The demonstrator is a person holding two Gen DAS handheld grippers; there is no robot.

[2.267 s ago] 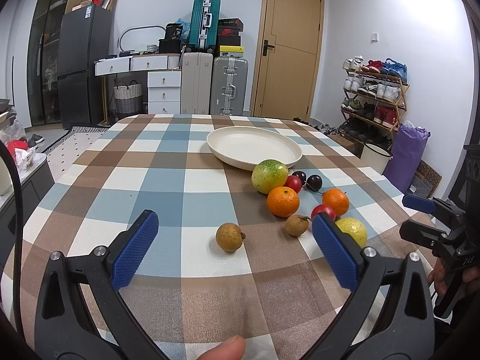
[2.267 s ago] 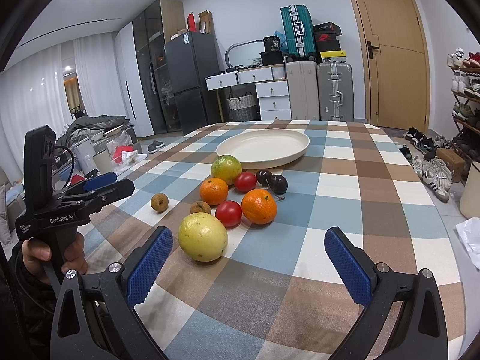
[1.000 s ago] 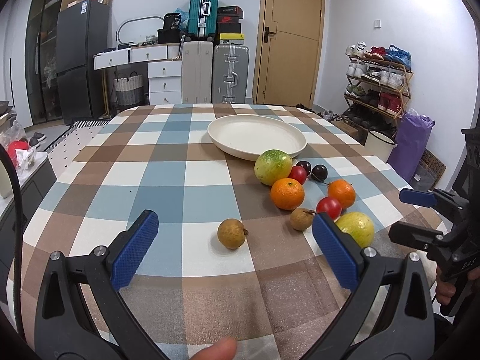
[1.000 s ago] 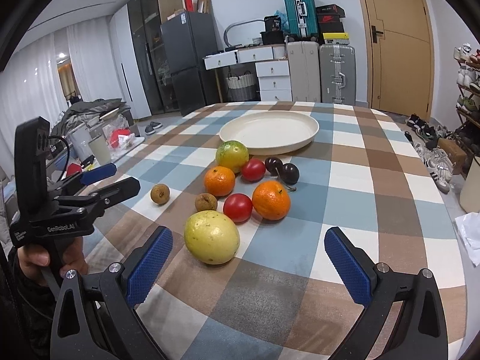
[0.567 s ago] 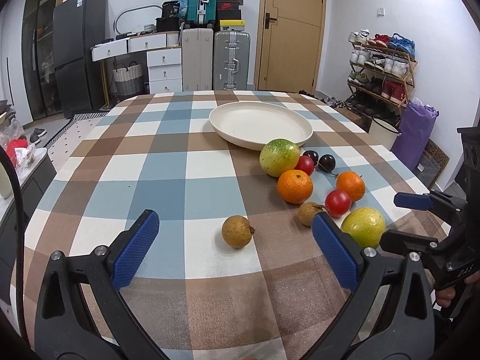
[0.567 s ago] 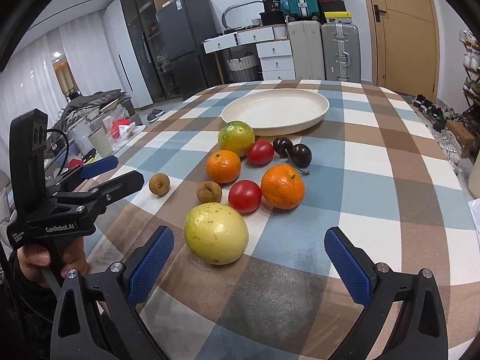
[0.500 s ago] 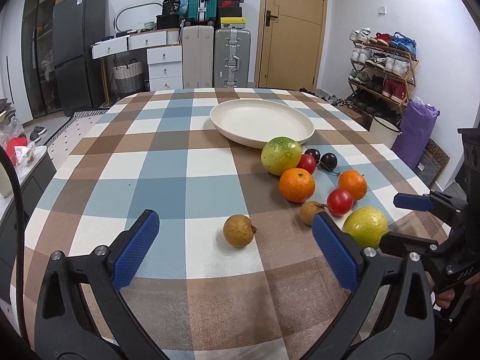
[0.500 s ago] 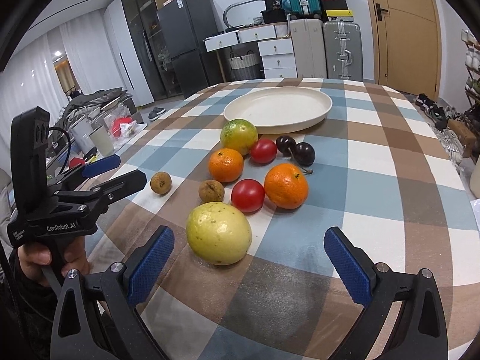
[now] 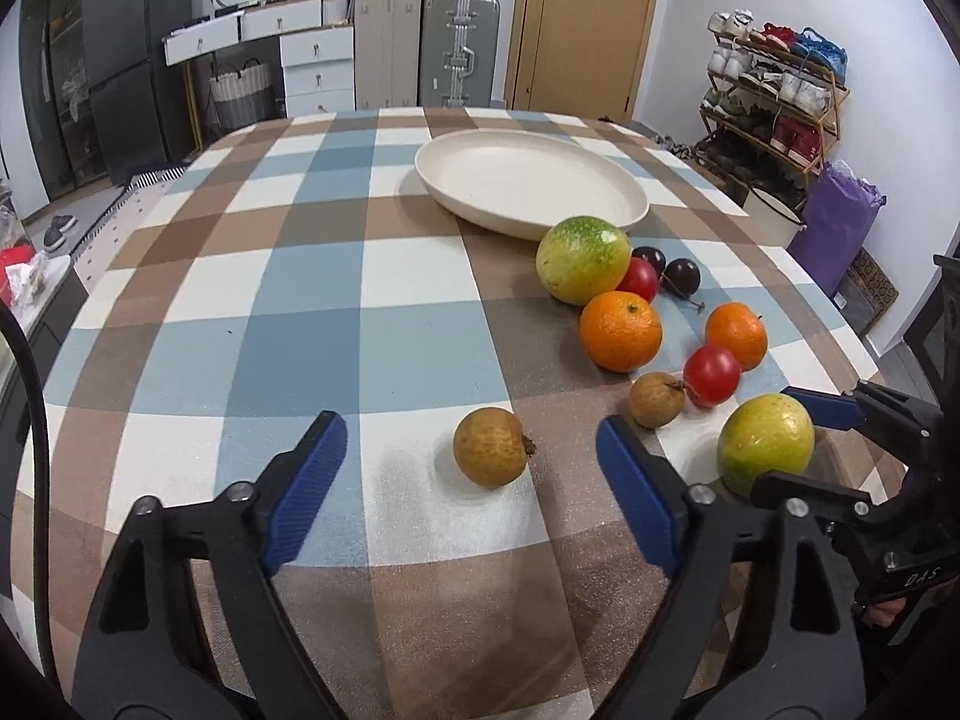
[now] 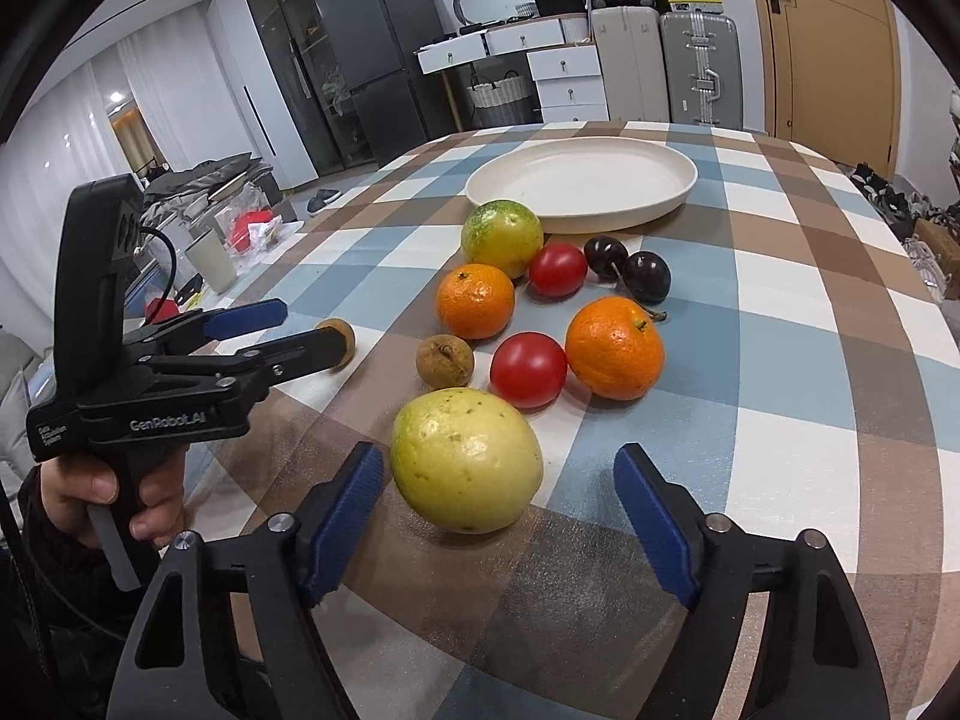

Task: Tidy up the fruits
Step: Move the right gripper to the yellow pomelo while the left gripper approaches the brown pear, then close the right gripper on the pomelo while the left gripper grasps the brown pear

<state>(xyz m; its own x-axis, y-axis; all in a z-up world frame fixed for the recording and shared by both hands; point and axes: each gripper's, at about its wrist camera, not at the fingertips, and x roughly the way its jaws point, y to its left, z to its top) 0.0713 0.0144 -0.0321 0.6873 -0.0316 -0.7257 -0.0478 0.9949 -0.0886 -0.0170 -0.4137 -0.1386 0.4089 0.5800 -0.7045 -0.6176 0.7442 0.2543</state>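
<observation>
Checked tablecloth [image 9: 252,276], fruit at near right. Left gripper [image 9: 471,468]: jaws closing, apart from the small round brown fruit [image 9: 490,447] between the blue pads, nothing held. Second small brown fruit [image 9: 655,399] just right. Right gripper [image 10: 498,489]: jaws closing around the large yellow-green round fruit [image 10: 467,459], pads not touching. Beyond: two red tomatoes [image 10: 528,369], two oranges [image 10: 615,347], green-yellow fruit [image 10: 502,238], two dark cherries [image 10: 647,276]. Far: round cream plate [image 10: 672,192].
</observation>
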